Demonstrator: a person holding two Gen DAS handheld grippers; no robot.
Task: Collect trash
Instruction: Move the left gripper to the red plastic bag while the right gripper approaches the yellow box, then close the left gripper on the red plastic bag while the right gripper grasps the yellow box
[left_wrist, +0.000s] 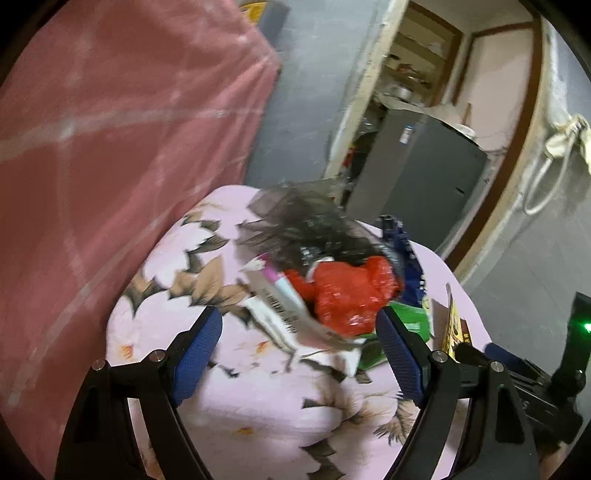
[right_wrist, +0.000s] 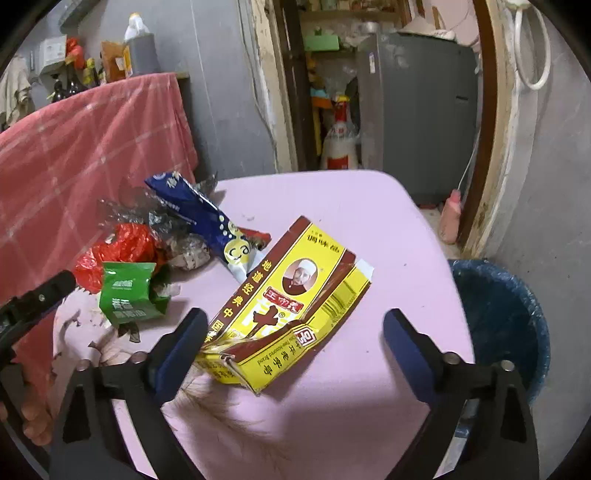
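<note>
While both grippers stand wide and hold nothing, the right gripper (right_wrist: 295, 347) straddles a yellow box (right_wrist: 291, 306) on the pink table (right_wrist: 369, 229). Left gripper (left_wrist: 301, 343) faces a red bag (left_wrist: 351, 291). Beyond: blue bin (right_wrist: 502, 317).

— What lies ahead of the left gripper (left_wrist: 299, 339)?

— A heap of litter on the pink floral cloth (left_wrist: 258, 398): a red plastic bag (left_wrist: 351, 291), a white printed wrapper (left_wrist: 280, 306) leaning against it, a dark crinkled bag (left_wrist: 303, 221) behind.

— And the jaws?

— Wide apart, nothing pressed between the blue pads (left_wrist: 197, 354); the wrapper's edge sits between them.

— To the right?

— A green packet (left_wrist: 410, 317), a yellow carton (left_wrist: 454, 325), and the other gripper (left_wrist: 532, 373).
</note>
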